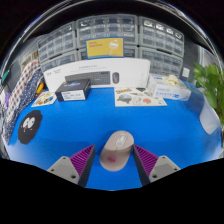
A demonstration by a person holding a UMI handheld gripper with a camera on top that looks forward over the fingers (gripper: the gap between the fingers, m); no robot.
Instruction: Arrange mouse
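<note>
Though the left pad (83, 160) and right pad (143, 157) flank it, the mouse (119, 147) rests on the blue counter (60, 125). Tongs (113, 160) apart, gaps either side. Long axis points ahead, between the fingers; grasp looks near.

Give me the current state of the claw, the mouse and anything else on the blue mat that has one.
claw: open, pink pads either side of the mouse.
mouse: lying upright on the blue mat, between the claw fingers, not visibly pressed.
black box: closed, flat on the mat beyond the mouse.
white keyboard: lying flat at the back.
</note>
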